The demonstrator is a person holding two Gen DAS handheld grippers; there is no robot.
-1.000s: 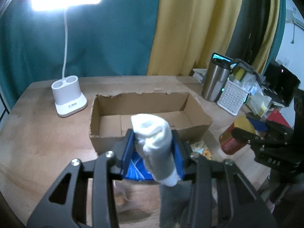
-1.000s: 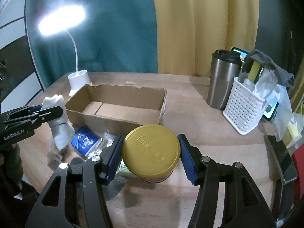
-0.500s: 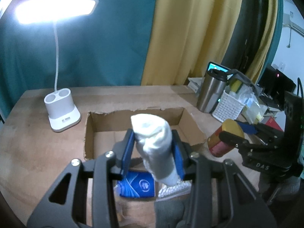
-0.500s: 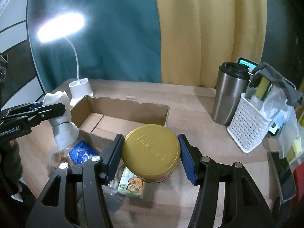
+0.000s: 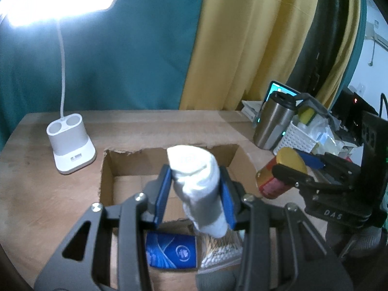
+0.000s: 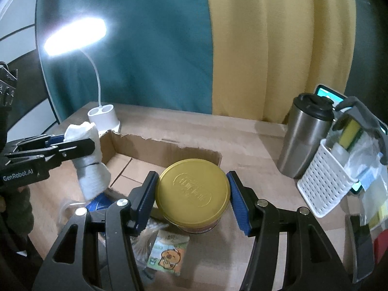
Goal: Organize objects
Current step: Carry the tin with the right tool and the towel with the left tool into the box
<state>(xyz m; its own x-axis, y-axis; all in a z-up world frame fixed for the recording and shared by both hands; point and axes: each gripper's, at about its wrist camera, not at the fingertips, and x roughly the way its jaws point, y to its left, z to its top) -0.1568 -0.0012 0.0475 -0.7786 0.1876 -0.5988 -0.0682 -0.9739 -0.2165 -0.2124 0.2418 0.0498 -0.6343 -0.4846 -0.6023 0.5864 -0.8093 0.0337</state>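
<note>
Both held items had travelled toward the cardboard box [image 5: 167,167] since a second earlier, rising a little, so that its open top sat lower and fuller in each wrist view. One rolled white sock [image 5: 197,181] was clamped upright between the blue pads of the left gripper [image 5: 196,194], its grey cuff end hanging below the jaws; it hovered over the near wall of the box, clear of the floor inside. One gold-lidded can [image 6: 192,192] was clamped at its sides by the right gripper [image 6: 192,197], lid facing the camera, carried above the wooden table [image 6: 242,140] just short of the box's near right corner. Gripping the sock across its roll probably kept it from unwinding, and taking the can by its wall kept it level; both looked set for a drop into the box, which held nothing I could see.

Below the grippers, against the box's near wall, lay the things not yet sorted: one blue packet [image 5: 171,251], one bag of cotton swabs [image 5: 219,248], and one small cartoon-printed packet [image 6: 168,253].

Farther out stood one lit white desk lamp [image 5: 70,150] at the table's left, and at the right one steel tumbler [image 6: 304,140] beside one white slotted basket [image 6: 322,184] stuffed with a sponge and wrappers I could not count. Behind hung teal and yellow curtains.
</note>
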